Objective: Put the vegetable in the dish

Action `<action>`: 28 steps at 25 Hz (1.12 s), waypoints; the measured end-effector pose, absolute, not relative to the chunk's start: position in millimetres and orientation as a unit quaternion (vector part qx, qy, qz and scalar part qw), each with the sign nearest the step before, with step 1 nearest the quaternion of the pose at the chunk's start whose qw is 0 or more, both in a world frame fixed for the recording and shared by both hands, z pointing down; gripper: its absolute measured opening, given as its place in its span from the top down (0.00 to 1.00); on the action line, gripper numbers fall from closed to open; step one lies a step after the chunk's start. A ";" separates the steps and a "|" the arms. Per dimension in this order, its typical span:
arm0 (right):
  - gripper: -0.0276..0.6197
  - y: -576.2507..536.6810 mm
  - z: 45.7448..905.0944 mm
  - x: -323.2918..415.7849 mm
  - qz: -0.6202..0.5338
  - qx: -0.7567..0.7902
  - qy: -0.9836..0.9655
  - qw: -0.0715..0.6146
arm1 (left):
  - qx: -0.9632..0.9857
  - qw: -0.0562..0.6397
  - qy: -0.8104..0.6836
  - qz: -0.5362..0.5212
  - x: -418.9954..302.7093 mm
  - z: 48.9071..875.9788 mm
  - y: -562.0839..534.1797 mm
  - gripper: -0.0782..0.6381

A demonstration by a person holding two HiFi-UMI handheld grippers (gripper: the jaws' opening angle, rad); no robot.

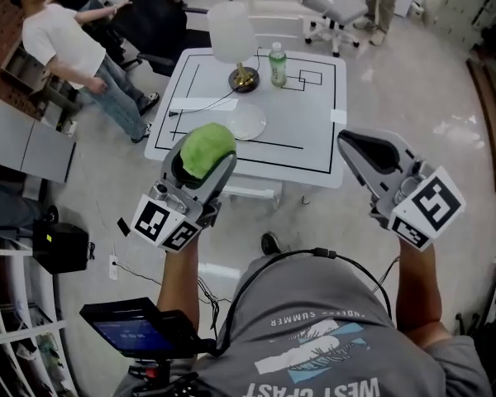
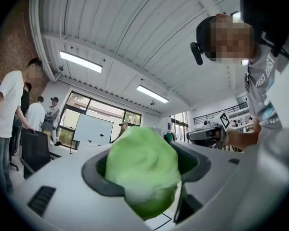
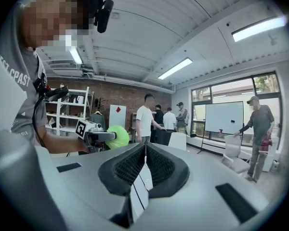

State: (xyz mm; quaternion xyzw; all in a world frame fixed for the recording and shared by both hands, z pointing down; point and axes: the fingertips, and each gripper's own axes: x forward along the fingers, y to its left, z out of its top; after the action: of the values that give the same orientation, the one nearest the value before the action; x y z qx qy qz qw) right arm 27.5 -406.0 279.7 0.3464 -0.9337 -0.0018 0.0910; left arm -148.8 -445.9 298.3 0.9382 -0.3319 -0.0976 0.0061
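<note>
As left gripper (image 1: 205, 160) clamps vegetable (image 2: 142, 170), head-view-only dish (image 1: 246, 122)

Your left hand-held gripper (image 1: 205, 162) has a matt grey plastic shell. The vegetable (image 2: 142, 170) looks dull, waxy green and softly crumpled. On your right hand-held gripper (image 3: 145, 150) the pads (image 3: 125, 170) show black ribbed rubber. The counter (image 1: 314, 131) reads smooth white, the dish (image 1: 246, 122) glossy, the floor (image 1: 413, 81) polished.

A white table (image 1: 314, 131) stands on glossy grey floor (image 1: 413, 98), office chairs (image 1: 335, 7) beyond, strip lights (image 3: 176, 68) overhead.
</note>
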 end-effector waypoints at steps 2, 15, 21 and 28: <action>0.95 -415.9 283.1 20.3 0.000 0.358 -0.929 0.094 | 0.944 0.017 -0.318 -0.091 -152.5 309.0 -464.0 0.47; 0.95 -472.1 311.2 21.5 0.041 0.380 -0.917 0.114 | 0.955 0.109 -0.276 -0.018 -133.1 398.6 -562.9 0.47; 0.95 -493.2 326.8 24.0 0.055 0.374 -0.917 0.126 | 0.951 0.148 -0.273 0.014 -126.7 447.2 -591.2 0.47; 0.95 -516.6 351.8 30.6 0.079 0.365 -0.916 0.146 | 0.943 0.204 -0.256 0.063 -114.0 509.3 -627.3 0.47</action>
State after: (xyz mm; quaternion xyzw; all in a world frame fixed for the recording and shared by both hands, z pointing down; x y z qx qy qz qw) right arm 30.6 -516.6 351.8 0.3654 -0.9160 0.0787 0.1459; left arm -114.0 -627.3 509.3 0.9427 -0.2561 0.0626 0.2043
